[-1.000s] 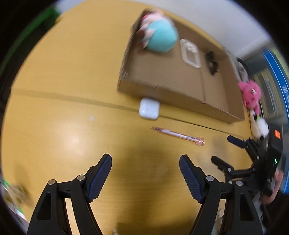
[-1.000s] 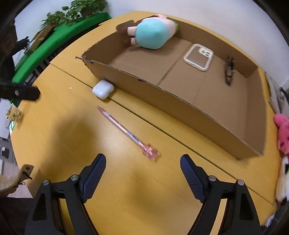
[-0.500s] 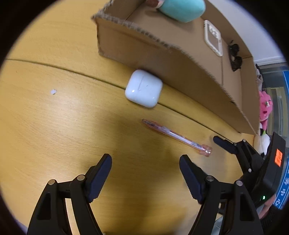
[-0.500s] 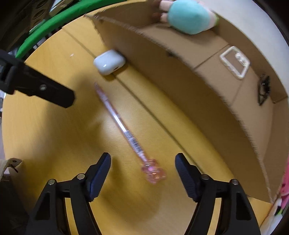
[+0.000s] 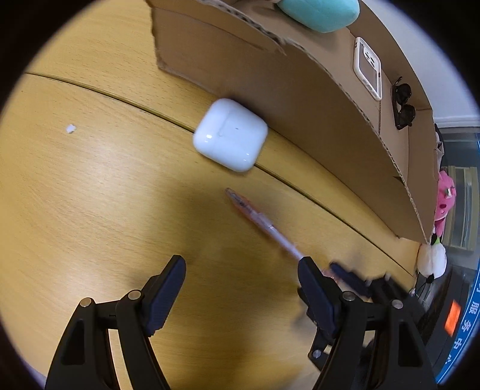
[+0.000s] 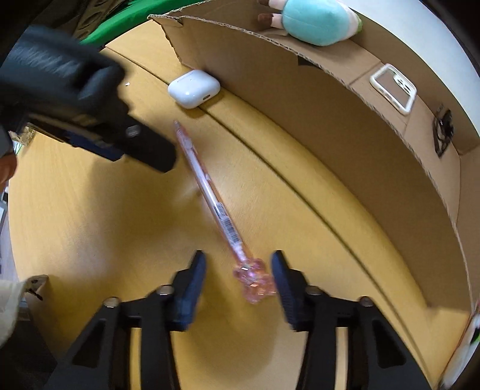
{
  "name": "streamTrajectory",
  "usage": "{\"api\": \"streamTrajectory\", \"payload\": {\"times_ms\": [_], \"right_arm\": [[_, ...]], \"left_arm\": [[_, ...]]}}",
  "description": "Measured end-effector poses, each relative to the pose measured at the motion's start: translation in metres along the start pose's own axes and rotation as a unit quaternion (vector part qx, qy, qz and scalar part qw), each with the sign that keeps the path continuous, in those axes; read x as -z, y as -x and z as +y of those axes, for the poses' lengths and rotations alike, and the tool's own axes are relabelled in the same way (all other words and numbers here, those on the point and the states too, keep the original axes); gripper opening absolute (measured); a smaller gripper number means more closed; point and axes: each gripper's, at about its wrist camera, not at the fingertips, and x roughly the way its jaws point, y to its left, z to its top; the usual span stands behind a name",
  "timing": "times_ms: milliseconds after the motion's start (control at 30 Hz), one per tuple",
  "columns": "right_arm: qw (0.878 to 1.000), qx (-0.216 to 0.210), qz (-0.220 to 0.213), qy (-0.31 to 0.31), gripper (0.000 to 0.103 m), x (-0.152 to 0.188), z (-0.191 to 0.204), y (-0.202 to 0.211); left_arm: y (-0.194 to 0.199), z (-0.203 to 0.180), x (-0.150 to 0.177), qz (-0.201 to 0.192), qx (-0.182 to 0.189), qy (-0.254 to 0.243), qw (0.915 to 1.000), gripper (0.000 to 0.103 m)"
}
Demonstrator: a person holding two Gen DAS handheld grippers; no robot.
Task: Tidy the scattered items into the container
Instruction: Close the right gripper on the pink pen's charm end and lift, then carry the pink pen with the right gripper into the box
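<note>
A white earbud case (image 5: 230,135) lies on the wooden table against the outer wall of the cardboard box (image 5: 300,99). My left gripper (image 5: 241,267) hovers open just in front of it, nothing between its fingers. A clear pink pen (image 6: 210,192) lies slantwise on the table, its pink ornament end (image 6: 255,280) between the fingers of my right gripper (image 6: 238,261). The right jaws are closing, with a gap still showing on the ornament's left side. One finger of the left gripper (image 6: 144,147) reaches in over the pen's tip. The earbud case (image 6: 193,87) sits beyond it.
Inside the box (image 6: 315,99) lie a teal plush (image 6: 318,24), a white phone case (image 6: 393,87) and dark sunglasses (image 6: 442,129). A pink plush (image 5: 445,198) and a white one (image 5: 432,259) sit past the box's right end. A green strip (image 6: 120,18) runs behind the table.
Both grippers have sunk toward the table. The right jaws have narrowed around the pen's ornament end. The left gripper has come closer to the earbud case, its jaws unchanged.
</note>
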Motion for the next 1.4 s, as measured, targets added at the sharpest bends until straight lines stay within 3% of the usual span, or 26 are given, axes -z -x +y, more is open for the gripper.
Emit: {"api": "streamTrajectory", "payload": {"times_ms": [67, 233, 433, 500, 567, 667, 1033, 1400], "right_arm": [[1.0, 0.0, 0.007, -0.024, 0.028, 0.005, 0.002, 0.005], [0.992, -0.034, 0.025, -0.115, 0.028, 0.016, -0.002, 0.016], [0.974, -0.104, 0.043, -0.196, 0.027, 0.027, -0.009, 0.024], [0.966, -0.129, 0.048, -0.218, 0.027, 0.03, -0.011, 0.026], [0.957, -0.156, 0.051, -0.24, 0.027, 0.033, -0.012, 0.027], [0.95, -0.182, 0.047, -0.249, 0.024, 0.032, -0.01, 0.032], [0.943, -0.207, 0.031, -0.257, 0.024, 0.018, -0.002, 0.072], [0.94, -0.187, -0.08, -0.275, 0.024, -0.024, -0.004, 0.189]], "left_arm": [[-0.004, -0.005, 0.001, 0.0, -0.007, 0.0, 1.0, 0.077], [-0.008, -0.016, 0.0, -0.006, -0.004, 0.004, 1.0, 0.077], [-0.01, -0.022, -0.002, -0.008, -0.005, 0.003, 0.9999, 0.071], [-0.01, -0.022, -0.001, -0.004, -0.004, -0.004, 1.0, 0.059], [-0.015, -0.022, -0.002, 0.012, 0.007, -0.003, 0.9999, 0.026], [-0.022, -0.021, 0.002, 0.032, 0.008, -0.009, 0.9994, 0.01], [0.018, -0.034, 0.009, 0.016, 0.024, -0.045, 0.9986, 0.009], [0.135, -0.094, 0.001, -0.074, 0.031, -0.138, 0.9872, 0.009]]}}
